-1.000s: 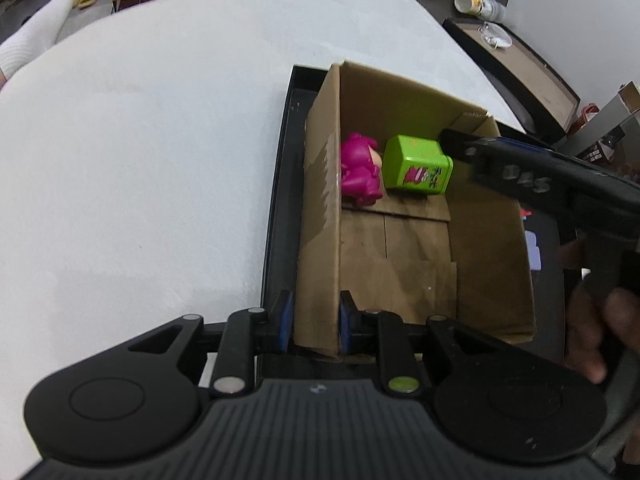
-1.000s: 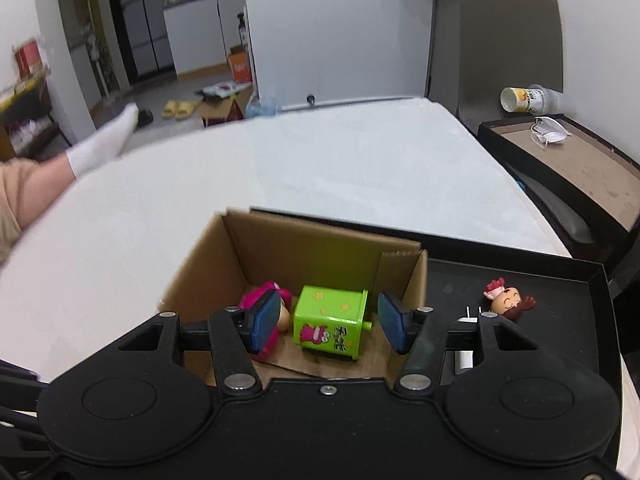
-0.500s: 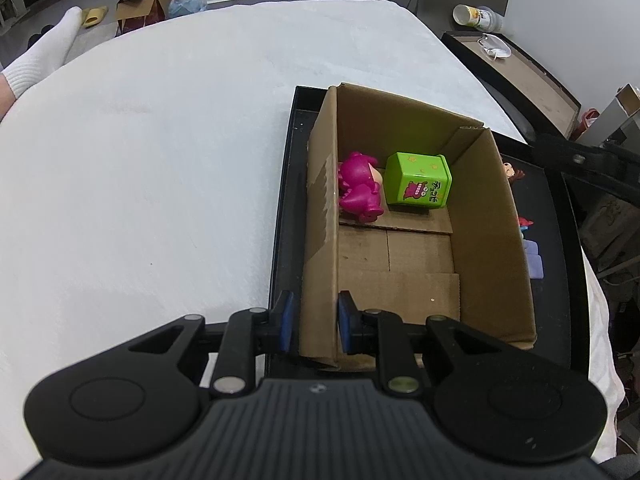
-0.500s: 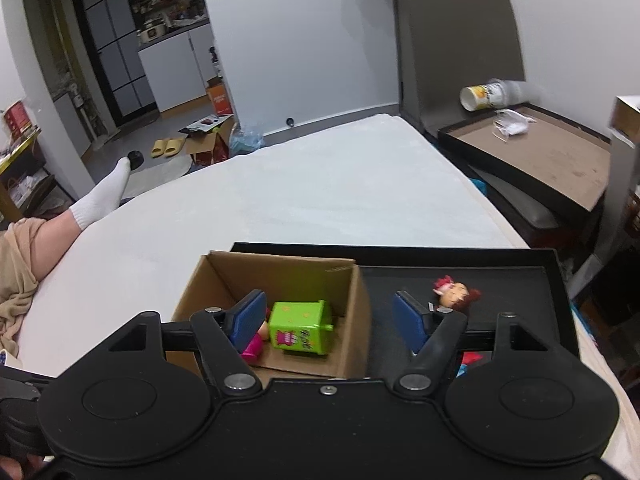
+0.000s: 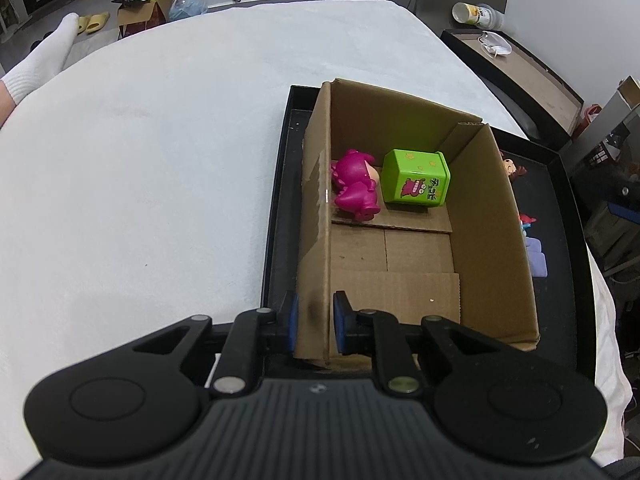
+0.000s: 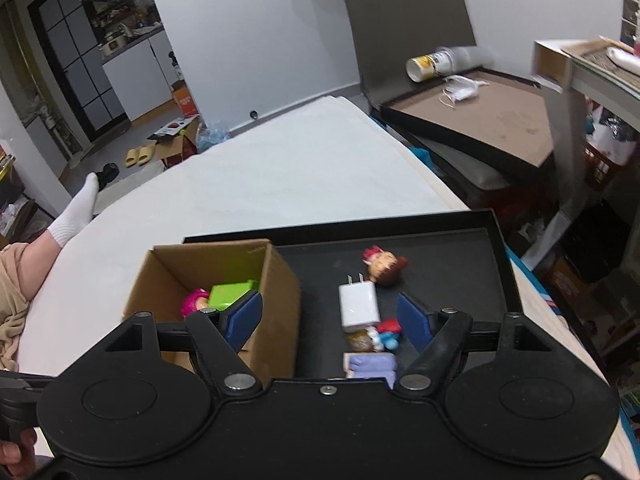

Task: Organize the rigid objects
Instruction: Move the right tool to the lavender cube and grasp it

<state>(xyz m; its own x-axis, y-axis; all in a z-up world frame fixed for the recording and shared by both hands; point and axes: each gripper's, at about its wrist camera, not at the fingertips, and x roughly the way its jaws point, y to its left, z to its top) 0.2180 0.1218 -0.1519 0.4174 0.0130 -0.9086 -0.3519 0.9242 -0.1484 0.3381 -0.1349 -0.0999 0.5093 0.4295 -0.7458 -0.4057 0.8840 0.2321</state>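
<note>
An open cardboard box (image 5: 492,240) stands at the left end of a black tray (image 5: 276,216). Inside it a pink figure (image 5: 354,188) lies beside a green cube (image 5: 416,178). My left gripper (image 5: 314,322) is shut on the box's near left wall, one pad on each side. In the right wrist view my right gripper (image 6: 329,318) hovers above the tray (image 6: 460,264), right of the box (image 6: 280,280). Its jaws are opening and press on nothing. A white charger (image 6: 358,306), a doll head (image 6: 382,266), a small red-and-blue figure (image 6: 384,332) and a lilac block (image 6: 370,364) lie below it.
The tray rests on a wide white surface (image 5: 140,160). A person's leg in a white sock (image 6: 76,212) lies at its far left. A second black tray (image 6: 480,112) with a cup and a mask stands to the right, with shelves beyond.
My right gripper has swung right, from over the box to over the tray's loose items, and its jaws have widened. It has left the left wrist view. The left gripper keeps its hold.
</note>
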